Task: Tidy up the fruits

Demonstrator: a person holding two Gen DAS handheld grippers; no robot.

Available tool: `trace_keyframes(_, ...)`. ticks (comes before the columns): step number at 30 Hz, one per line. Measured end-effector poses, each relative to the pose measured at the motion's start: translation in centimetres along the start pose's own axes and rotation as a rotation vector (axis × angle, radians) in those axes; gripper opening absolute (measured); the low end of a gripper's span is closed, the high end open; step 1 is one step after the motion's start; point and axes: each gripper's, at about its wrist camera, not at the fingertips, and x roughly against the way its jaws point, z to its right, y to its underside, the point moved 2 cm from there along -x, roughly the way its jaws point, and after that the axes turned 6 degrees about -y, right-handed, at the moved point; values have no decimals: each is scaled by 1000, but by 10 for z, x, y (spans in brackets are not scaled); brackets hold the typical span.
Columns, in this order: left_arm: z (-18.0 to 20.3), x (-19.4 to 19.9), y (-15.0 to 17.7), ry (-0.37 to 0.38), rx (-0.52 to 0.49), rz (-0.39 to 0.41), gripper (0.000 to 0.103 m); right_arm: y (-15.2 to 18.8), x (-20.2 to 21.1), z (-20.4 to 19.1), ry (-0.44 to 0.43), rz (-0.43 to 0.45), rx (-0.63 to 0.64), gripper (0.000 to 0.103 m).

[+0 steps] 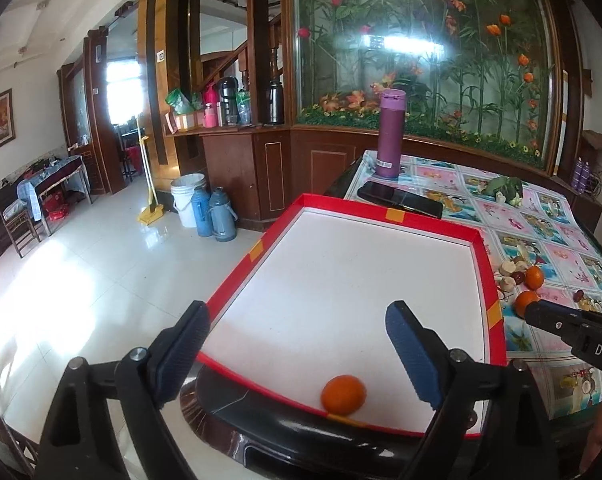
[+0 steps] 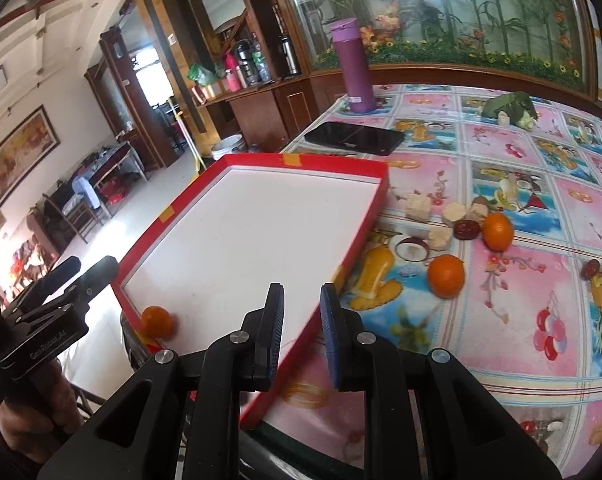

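A red-rimmed tray with a white floor lies on the table's left corner; it also shows in the right wrist view. One orange lies in its near corner, seen too in the right wrist view. Two more oranges lie on the tablecloth right of the tray, beside red dates and pale chunks. My left gripper is open and empty above the tray's near end. My right gripper has its jaws narrowly apart over the tray's right rim, holding nothing.
A purple flask and a black phone lie beyond the tray. Green vegetables sit at the far side of the table. The tray overhangs the table's left edge above a tiled floor.
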Motion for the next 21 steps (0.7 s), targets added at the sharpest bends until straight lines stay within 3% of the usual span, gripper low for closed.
trace_keyframes(7, 42, -21, -12, 8, -68, 89, 96, 4, 33, 51, 86, 52, -78, 19)
trace_keyframes(12, 62, -46, -10, -4, -118, 74, 96, 9, 55, 91, 134, 82, -158, 19)
trace_keyframes(16, 79, -58, -1, -48, -229, 74, 96, 12, 71, 120, 177, 109, -211, 19)
trace_keyframes(21, 96, -52, 2, -73, -342, 155, 96, 16, 80, 146, 202, 133, -277, 19)
